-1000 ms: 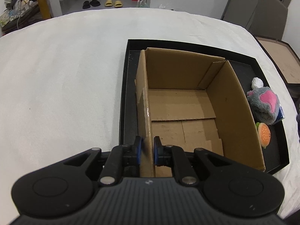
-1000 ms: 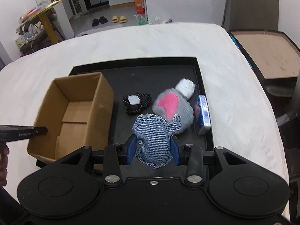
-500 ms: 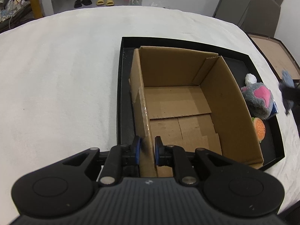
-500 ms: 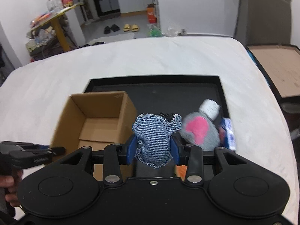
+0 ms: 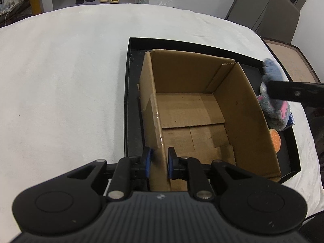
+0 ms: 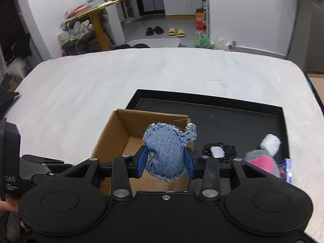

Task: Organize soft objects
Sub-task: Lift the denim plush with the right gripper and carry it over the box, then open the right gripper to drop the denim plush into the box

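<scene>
An open, empty cardboard box (image 5: 194, 113) (image 6: 125, 129) stands in a black tray (image 5: 127, 93) (image 6: 243, 121). My left gripper (image 5: 158, 163) is shut on the box's near left wall. My right gripper (image 6: 165, 160) is shut on a blue denim soft toy (image 6: 168, 149) and holds it in the air over the box's right edge; the toy also shows at the right in the left wrist view (image 5: 271, 73). A grey and pink plush (image 6: 261, 162) (image 5: 277, 111) lies in the tray right of the box.
An orange burger toy (image 5: 275, 139), a black and white pad (image 6: 218, 151) and a small blue packet (image 6: 287, 170) lie in the tray by the plush. The tray sits on a white cloth-covered table (image 5: 60, 81). The left gripper's body (image 6: 40, 168) is at the box's left.
My right gripper has lifted the denim toy from the tray and carried it left, to above the box's right edge. My left gripper still holds the box wall.
</scene>
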The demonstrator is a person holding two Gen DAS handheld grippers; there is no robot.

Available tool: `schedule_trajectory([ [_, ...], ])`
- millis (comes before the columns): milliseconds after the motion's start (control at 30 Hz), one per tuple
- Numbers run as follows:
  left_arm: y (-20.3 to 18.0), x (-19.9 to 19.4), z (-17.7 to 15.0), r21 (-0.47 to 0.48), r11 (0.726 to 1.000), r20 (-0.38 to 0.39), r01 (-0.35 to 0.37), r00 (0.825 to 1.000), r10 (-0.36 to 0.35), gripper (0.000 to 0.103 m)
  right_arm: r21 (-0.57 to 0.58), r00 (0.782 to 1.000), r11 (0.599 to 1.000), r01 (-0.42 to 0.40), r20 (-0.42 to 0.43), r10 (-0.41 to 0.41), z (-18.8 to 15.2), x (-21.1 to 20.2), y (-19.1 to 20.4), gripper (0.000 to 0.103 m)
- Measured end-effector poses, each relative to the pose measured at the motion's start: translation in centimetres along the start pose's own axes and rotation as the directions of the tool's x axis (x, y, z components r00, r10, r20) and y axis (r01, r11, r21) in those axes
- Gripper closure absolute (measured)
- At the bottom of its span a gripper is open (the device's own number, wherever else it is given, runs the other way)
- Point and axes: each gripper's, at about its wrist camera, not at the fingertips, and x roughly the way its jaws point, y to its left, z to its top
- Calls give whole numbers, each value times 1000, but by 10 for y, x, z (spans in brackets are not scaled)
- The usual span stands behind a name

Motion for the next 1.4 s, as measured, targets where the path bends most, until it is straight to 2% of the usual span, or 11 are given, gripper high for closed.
schedule_trajectory([
  [333, 7, 0, 0, -23, 999, 7, 31, 1000, -31, 88, -27, 998, 998, -61, -12, 61, 8, 14, 20, 63],
  [433, 9, 2, 0, -30, 999, 5, 35, 999, -35, 88, -32, 994, 994, -105, 11, 105, 12, 18, 28, 54],
  [467, 10, 2, 0, -35, 999, 2, 36, 999, -36, 88, -40, 993, 993, -115, 27, 116, 12, 18, 31, 43],
  [533, 9, 2, 2, -34, 999, 1, 32, 999, -32, 88, -64, 995, 994, -87, 52, 91, 12, 16, 34, 34],
  [767, -1, 1, 4, -28, 1000, -7, 1, 1000, -1, 86, 1, 997, 999, -49, 52, 49, 2, 0, 6, 33],
  [800, -1, 0, 4, -26, 1000, -6, -1, 1000, 1, 84, 9, 998, 999, -41, 52, 40, -1, -2, 2, 33],
  [967, -11, -4, 4, -3, 999, 9, -35, 999, 35, 64, 61, 999, 998, 22, 45, -24, -20, -16, -23, 32],
  [1100, -22, -6, 2, 34, 998, 21, -56, 998, 55, 57, 107, 997, 993, 52, 47, -57, -36, -24, -44, 32],
  [1267, -31, -8, 4, 46, 996, 37, -82, 996, 81, 42, 156, 996, 985, 78, 37, -85, -54, -28, -67, 32],
  [1400, -37, -6, 5, 64, 991, 47, -115, 993, 112, 37, 199, 995, 976, 90, 18, -96, -68, -25, -83, 32],
])
